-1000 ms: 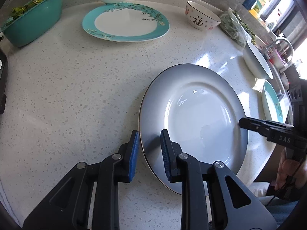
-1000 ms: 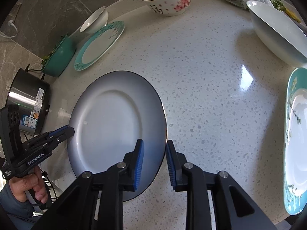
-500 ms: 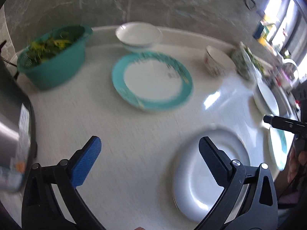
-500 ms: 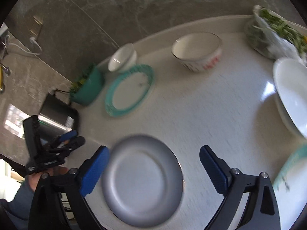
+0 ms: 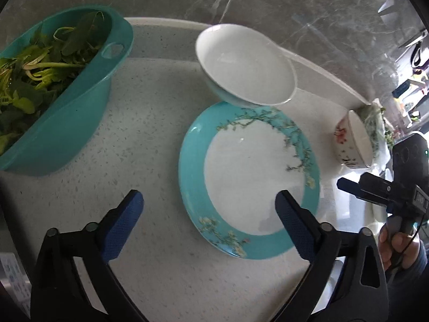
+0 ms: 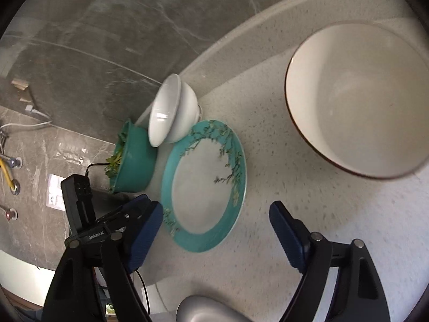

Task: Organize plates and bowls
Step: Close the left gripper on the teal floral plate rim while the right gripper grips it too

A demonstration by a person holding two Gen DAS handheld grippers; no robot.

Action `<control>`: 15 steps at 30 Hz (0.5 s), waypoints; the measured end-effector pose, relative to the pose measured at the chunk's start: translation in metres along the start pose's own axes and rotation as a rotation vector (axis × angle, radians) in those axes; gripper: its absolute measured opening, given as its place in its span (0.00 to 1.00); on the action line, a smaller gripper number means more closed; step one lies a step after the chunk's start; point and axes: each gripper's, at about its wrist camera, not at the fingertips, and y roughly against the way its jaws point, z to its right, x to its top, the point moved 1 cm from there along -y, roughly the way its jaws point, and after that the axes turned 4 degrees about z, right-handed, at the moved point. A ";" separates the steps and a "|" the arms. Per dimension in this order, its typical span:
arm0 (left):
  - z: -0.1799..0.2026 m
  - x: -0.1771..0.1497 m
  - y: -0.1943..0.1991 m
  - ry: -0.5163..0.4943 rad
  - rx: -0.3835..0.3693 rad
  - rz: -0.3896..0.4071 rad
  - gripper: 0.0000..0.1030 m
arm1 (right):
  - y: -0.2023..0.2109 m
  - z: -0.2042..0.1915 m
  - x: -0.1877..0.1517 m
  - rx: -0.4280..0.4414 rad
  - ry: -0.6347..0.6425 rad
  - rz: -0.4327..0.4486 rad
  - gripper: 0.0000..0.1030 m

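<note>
Left gripper (image 5: 209, 209) is seen spread wide, nothing held between the blue pads (image 5: 122, 222). Teal-rimmed plate (image 5: 249, 179) lies flat on the speckled counter (image 5: 150, 139), just past the right-hand pad at 12 to 1 o'clock of the left wrist view. White bowl (image 5: 246, 64) is set at the plate's 12 o'clock; its foot looks to overlap the plate rim, though contact cannot be confirmed from this angle. Teal colander (image 5: 61, 102) with greens (image 5: 34, 61) is placed at 10 o'clock, well apart from the plate. Floral bowl (image 5: 354, 142) is seen at 3 o'clock of the plate, near the counter edge.

Right gripper (image 6: 215, 230) is likewise wide open and empty. In its view the teal-rimmed plate (image 6: 205, 185) sits at 12 o'clock just beyond the fingertips, the white bowl (image 6: 174, 110) at 11 o'clock of it, the colander (image 6: 134, 158) at 9 to 10 o'clock. The floral bowl's cream interior (image 6: 362, 99) fills the 2 o'clock area. A grey plate (image 6: 203, 308) is partly visible at 6 o'clock, cut off by the frame edge. The left gripper (image 6: 128, 214) is seen at 9 o'clock beside the plate rim; the right gripper (image 5: 375, 190) shows at 3 o'clock in the left view.
</note>
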 end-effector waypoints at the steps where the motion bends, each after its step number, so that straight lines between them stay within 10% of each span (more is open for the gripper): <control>1: -0.001 0.000 -0.004 0.004 0.004 -0.008 0.83 | -0.004 0.002 0.001 0.002 -0.009 -0.004 0.80; 6: -0.011 -0.007 -0.023 0.029 0.018 -0.064 0.57 | -0.017 0.011 0.004 -0.006 -0.030 -0.027 0.73; 15: -0.016 0.001 -0.032 0.045 -0.005 -0.081 0.55 | -0.035 0.006 0.008 -0.017 -0.014 -0.061 0.60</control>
